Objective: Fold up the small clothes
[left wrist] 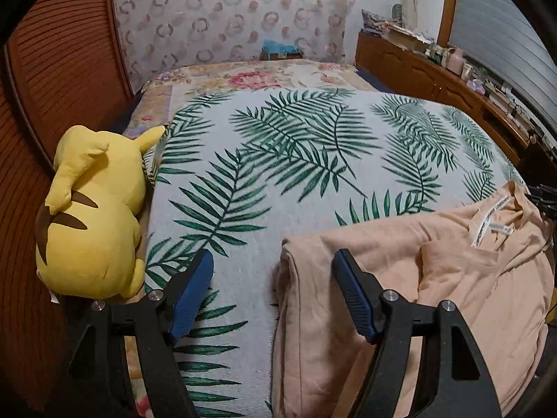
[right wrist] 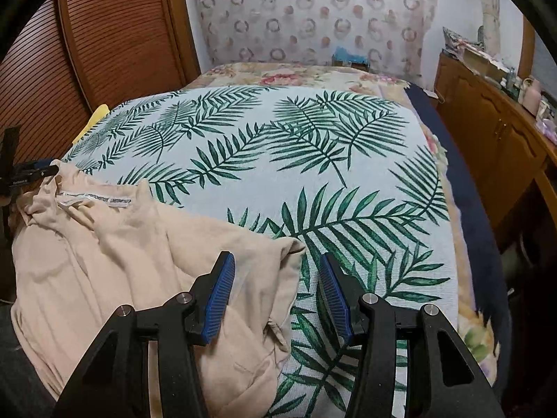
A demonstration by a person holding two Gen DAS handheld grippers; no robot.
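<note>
A peach garment (left wrist: 435, 296) lies partly folded on the palm-leaf cloth (left wrist: 278, 160) at the near edge of the bed, its white neck label (left wrist: 491, 221) facing up. My left gripper (left wrist: 273, 261) is open and empty, straddling the garment's left folded edge. In the right wrist view the same garment (right wrist: 115, 254) lies at the lower left, with its label (right wrist: 94, 200) near the collar. My right gripper (right wrist: 276, 264) is open and empty over the garment's right edge. The other gripper's tip (right wrist: 31, 172) shows at the far left by the collar.
A yellow plush toy (left wrist: 94, 216) lies at the bed's left edge beside the slatted wooden door (left wrist: 62, 69). A wooden dresser (right wrist: 494, 136) with clutter runs along the right. A floral blanket (left wrist: 250, 78) covers the far end of the bed.
</note>
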